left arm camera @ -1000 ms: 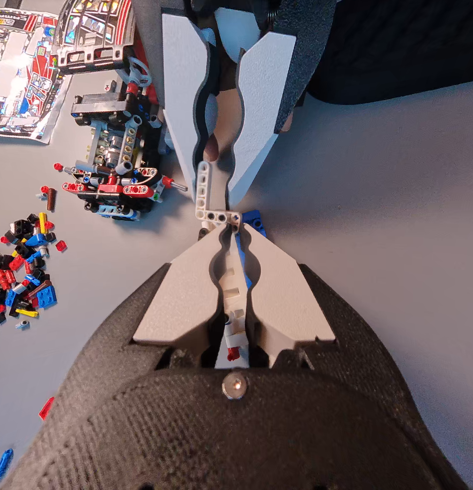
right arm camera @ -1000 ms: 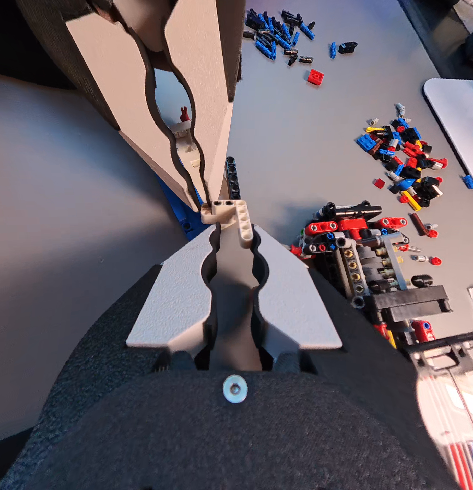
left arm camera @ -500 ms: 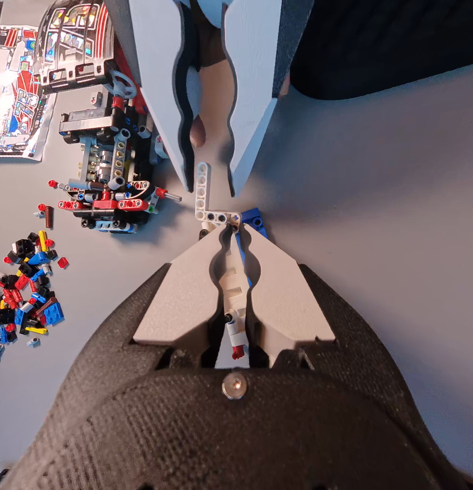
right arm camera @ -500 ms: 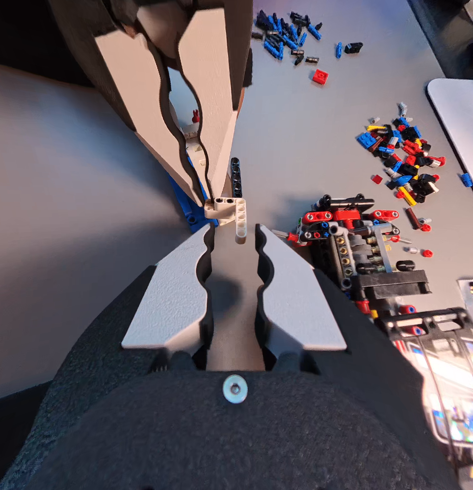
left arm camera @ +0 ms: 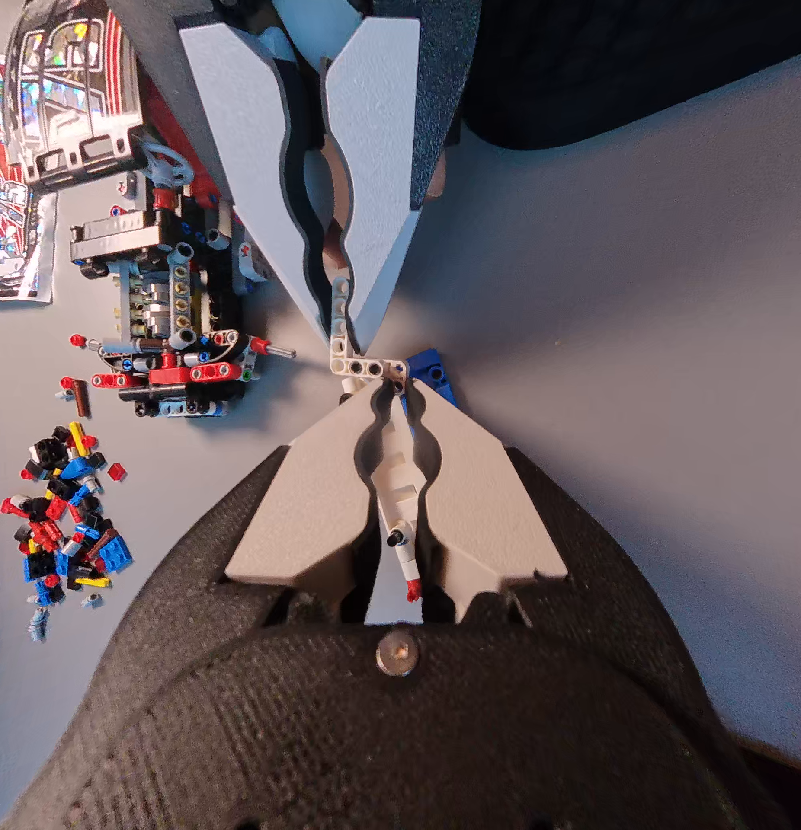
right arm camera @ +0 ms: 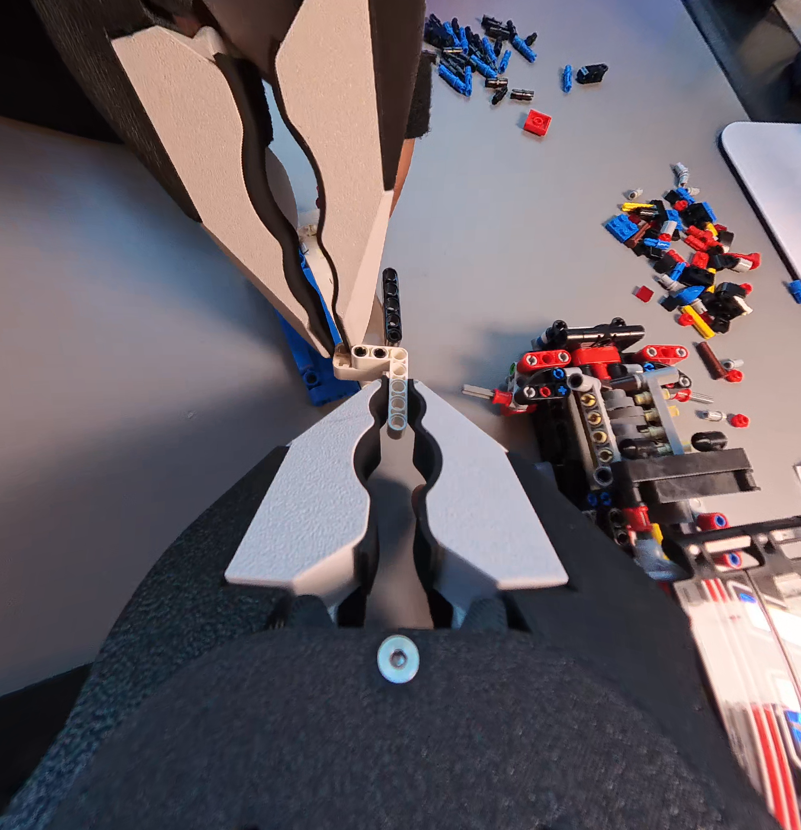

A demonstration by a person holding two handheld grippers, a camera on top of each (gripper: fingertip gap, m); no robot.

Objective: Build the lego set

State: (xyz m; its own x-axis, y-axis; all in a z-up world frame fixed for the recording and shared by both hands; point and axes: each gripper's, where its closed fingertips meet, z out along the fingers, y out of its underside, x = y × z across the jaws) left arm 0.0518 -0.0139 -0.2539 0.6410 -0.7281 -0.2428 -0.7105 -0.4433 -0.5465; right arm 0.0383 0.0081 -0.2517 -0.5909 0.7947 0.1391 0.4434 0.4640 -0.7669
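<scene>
White L-shaped beam [left arm camera: 354, 359] is clamped at both ends: left gripper [left arm camera: 395, 390] grips its sub-assembly [left arm camera: 396, 485]; right gripper [right arm camera: 396, 390] pinches the long arm.

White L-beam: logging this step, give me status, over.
Left gripper shut on white subassembly. Right gripper shut on white L-beam, long arm between fingertips. Nothing in the way; truck chassis alongside.
</scene>
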